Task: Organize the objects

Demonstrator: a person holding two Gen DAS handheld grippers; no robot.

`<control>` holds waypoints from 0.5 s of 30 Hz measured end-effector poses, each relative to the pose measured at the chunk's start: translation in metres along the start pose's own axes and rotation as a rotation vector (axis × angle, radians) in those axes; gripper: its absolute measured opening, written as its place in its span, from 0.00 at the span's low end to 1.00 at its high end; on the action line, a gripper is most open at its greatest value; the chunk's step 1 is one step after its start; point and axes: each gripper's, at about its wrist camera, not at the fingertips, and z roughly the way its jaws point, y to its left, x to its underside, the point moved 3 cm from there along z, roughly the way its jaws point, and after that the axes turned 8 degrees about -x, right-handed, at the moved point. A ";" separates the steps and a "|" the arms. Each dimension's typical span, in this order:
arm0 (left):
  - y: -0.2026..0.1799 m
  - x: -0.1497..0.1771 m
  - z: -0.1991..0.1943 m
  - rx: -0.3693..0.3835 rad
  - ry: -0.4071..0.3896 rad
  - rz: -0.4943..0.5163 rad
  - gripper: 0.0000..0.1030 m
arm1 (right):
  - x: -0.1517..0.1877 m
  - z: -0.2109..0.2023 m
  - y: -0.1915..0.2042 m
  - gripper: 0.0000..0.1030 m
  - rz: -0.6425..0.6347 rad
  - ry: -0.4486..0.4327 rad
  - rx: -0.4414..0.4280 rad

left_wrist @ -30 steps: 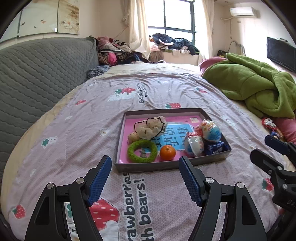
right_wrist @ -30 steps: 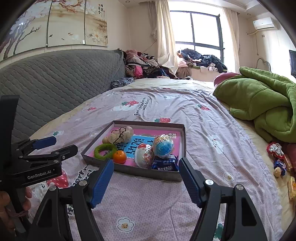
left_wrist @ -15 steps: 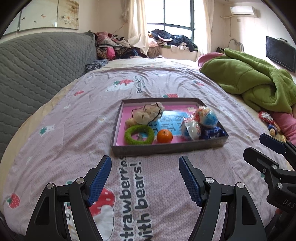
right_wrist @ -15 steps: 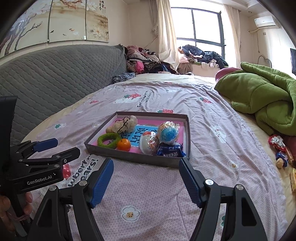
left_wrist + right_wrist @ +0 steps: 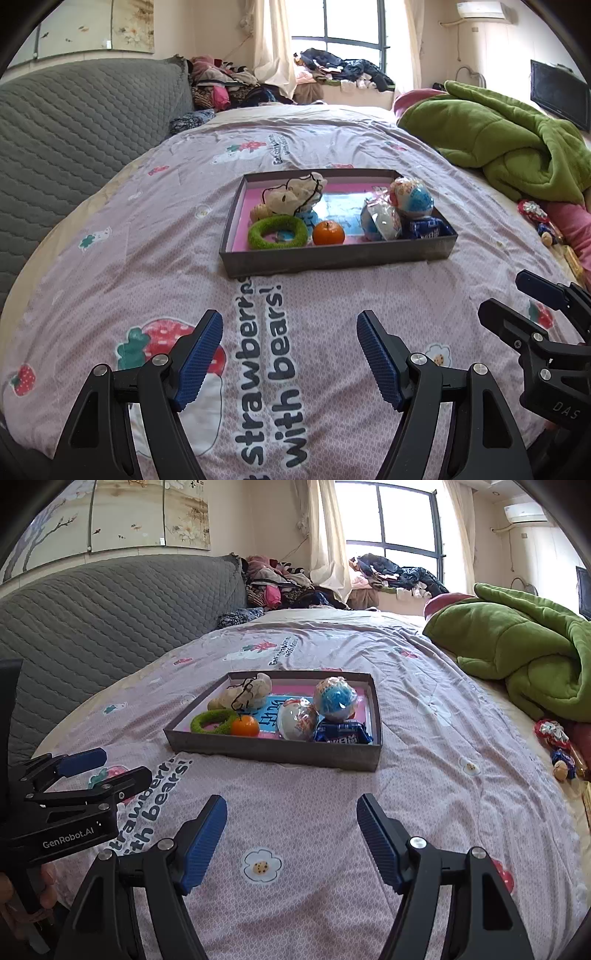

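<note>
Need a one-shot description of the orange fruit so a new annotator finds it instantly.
On the bedspread sits a shallow grey tray with a pink floor. Along its near wall, the small orange fruit lies between a fuzzy green ring and clear-wrapped toy eggs. It is the only plain, smooth orange ball there.

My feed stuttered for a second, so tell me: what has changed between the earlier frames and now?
Both tools, left and right, dipped to point lower at the bed, so the shallow grey box sits higher in both views. Nothing was gripped or released: both stay open and empty. The green fuzzy ring, small orange fruit and wrapped toy eggs lie unmoved in the box.
</note>
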 end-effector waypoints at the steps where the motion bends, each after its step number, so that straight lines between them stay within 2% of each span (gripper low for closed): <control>1: 0.000 0.001 0.000 0.000 0.000 -0.004 0.74 | 0.002 0.000 0.001 0.70 0.004 0.001 -0.005; 15: -0.005 0.017 -0.004 0.011 -0.019 -0.006 0.74 | 0.022 -0.002 0.000 0.70 0.030 0.000 0.007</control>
